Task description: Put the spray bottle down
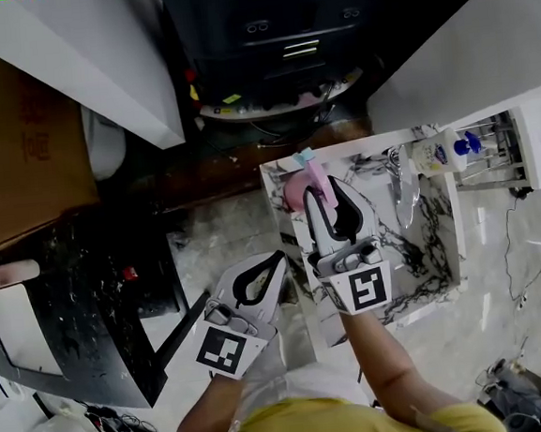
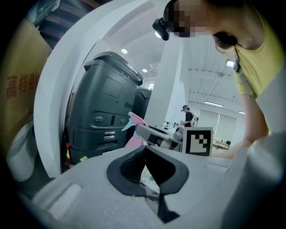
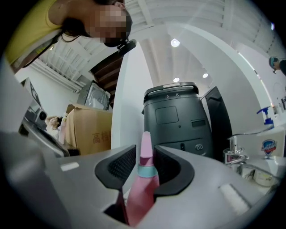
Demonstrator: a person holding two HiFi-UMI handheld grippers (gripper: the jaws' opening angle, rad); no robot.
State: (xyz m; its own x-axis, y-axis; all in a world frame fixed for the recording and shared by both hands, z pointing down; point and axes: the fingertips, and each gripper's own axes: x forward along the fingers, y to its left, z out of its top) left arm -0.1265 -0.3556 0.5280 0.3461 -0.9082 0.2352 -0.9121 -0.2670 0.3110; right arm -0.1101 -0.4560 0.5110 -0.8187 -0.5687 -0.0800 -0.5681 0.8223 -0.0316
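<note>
A pink spray bottle [image 1: 300, 187] with a teal collar stands upright at the near left corner of the marble counter [image 1: 415, 254]. My right gripper [image 1: 322, 193] reaches level around it, and its neck rises between the pads [image 3: 120, 163] in the right gripper view. The spray bottle [image 3: 144, 188] leans against the right pad, while a thin dark gap shows along its left side, so the jaws stand slightly open. My left gripper [image 1: 274, 259] hangs lower left, off the counter. Its pads [image 2: 134, 163] meet with nothing between them.
On the counter behind the bottle are a chrome faucet [image 1: 401, 178], a white soap bottle [image 1: 437, 154] with a blue pump and a wire rack [image 1: 492, 144]. A dark grey machine [image 3: 176, 120] stands beyond. At the left are a cardboard box [image 1: 19, 138] and a black table [image 1: 81, 311].
</note>
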